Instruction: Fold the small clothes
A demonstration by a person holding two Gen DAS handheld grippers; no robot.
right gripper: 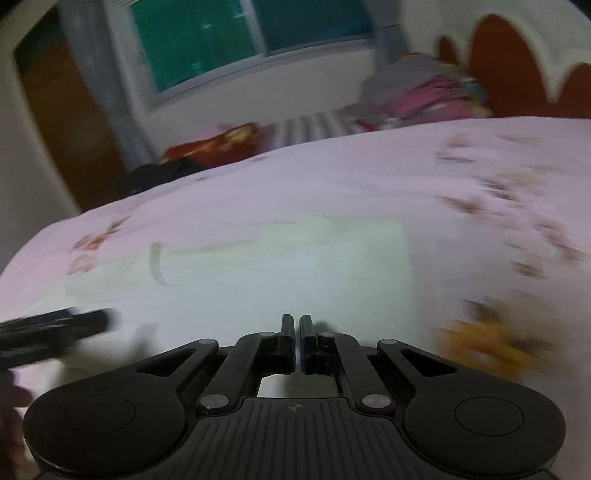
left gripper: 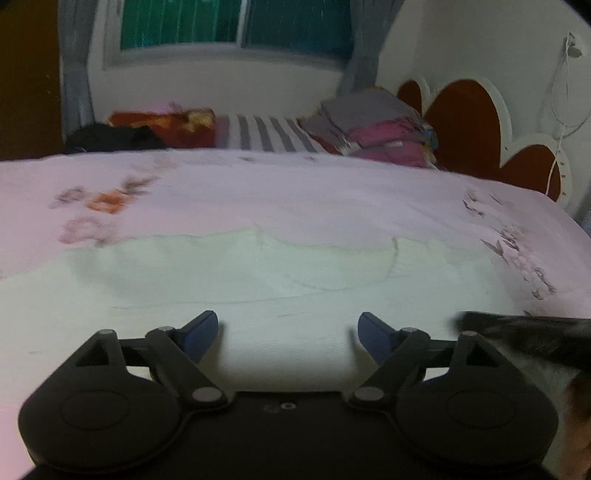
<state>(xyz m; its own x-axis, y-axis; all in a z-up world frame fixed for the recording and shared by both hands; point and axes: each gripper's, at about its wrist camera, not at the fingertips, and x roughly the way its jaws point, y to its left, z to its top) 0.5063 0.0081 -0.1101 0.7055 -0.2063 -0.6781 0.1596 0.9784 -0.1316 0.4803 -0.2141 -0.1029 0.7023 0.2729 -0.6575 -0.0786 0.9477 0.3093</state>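
While the left gripper [left gripper: 288, 332] hovers with fingers spread wide over the pale cream garment [left gripper: 229, 280] lying flat on the pink floral bedsheet [left gripper: 295, 192], the right gripper [right gripper: 296, 332] has its fingers pressed together, holding nothing visible. Only the right wrist view shows a blurred yellow flower print [right gripper: 487, 339] at four o'clock.

A pink floral bedsheet [left gripper: 295, 192] covers the bed. At upper right a stack of folded clothes [left gripper: 376, 125] sits beside the red scalloped headboard [left gripper: 465, 122]; a green-paned window [left gripper: 236, 26] fills the top.
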